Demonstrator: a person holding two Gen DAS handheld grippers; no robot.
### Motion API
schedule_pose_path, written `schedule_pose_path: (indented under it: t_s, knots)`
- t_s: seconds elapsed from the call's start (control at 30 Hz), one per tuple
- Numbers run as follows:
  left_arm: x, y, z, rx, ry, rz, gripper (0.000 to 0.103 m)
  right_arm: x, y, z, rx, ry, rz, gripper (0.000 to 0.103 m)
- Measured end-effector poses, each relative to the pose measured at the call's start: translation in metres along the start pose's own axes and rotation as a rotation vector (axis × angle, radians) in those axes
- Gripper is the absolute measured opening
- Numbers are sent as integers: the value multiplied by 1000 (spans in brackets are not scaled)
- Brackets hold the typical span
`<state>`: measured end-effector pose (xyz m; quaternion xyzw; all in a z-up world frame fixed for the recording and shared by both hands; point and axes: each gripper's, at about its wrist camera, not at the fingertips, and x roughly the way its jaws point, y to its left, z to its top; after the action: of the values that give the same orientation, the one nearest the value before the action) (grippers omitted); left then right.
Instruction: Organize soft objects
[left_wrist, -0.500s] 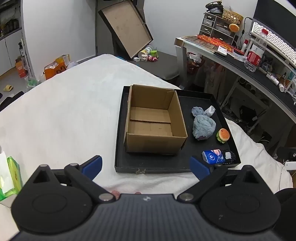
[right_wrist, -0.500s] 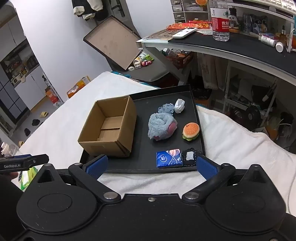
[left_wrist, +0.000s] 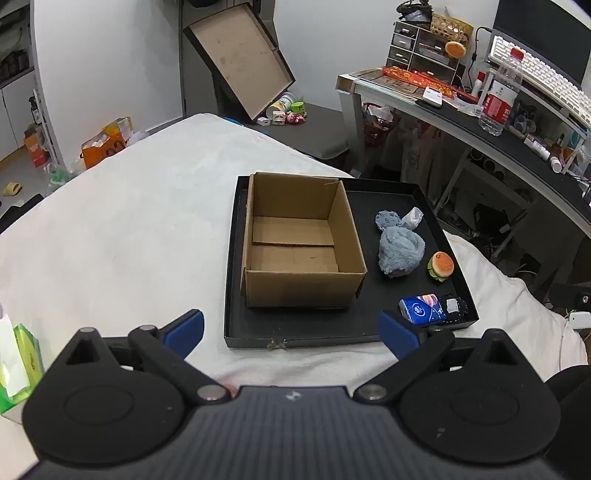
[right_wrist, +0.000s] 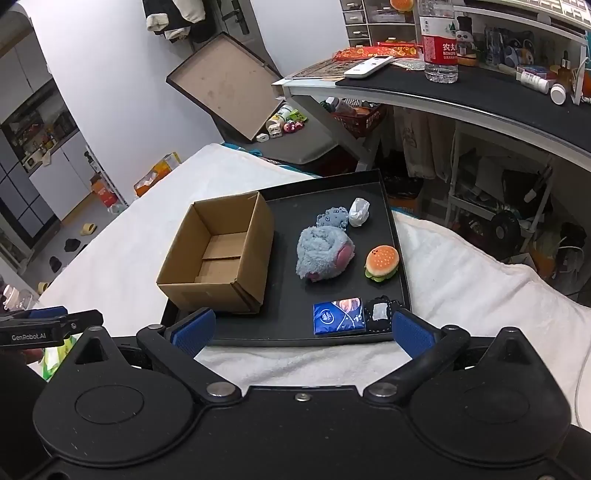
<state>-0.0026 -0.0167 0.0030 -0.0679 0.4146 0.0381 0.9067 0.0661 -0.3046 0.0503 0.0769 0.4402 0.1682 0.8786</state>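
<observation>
A black tray (left_wrist: 332, 336) (right_wrist: 400, 258) lies on a white-covered bed. On its left side stands an open cardboard box (left_wrist: 303, 240) (right_wrist: 218, 254) with nothing inside. To the box's right lie a grey-blue plush (left_wrist: 400, 251) (right_wrist: 323, 254), a small blue fuzzy piece (left_wrist: 386, 220) (right_wrist: 332, 218), a white crumpled wad (left_wrist: 412, 218) (right_wrist: 359, 211), a burger toy (left_wrist: 440, 266) (right_wrist: 381, 263), a blue tissue pack (left_wrist: 421, 308) (right_wrist: 338, 315) and a small black pouch (left_wrist: 453, 305) (right_wrist: 382, 312). My left gripper (left_wrist: 291, 332) and right gripper (right_wrist: 301, 330) hang open before the tray's near edge, holding nothing.
A green tissue packet (left_wrist: 16, 365) lies at the bed's left edge. A desk (left_wrist: 480, 122) (right_wrist: 443, 92) with a water bottle (left_wrist: 498, 96) (right_wrist: 439, 40) and clutter stands to the right. A tilted box lid (left_wrist: 236, 59) (right_wrist: 221, 85) leans at the far wall.
Both views sit slightly differently on the tray; the objects on it have not moved and both grippers stay open.
</observation>
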Motion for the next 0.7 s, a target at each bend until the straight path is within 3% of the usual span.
schedule_pose_path:
  t_s: [0.7]
  knots:
    - [-6,-5,6,28,-52,-55,100,-4,2,1,-19,-9,22,103]
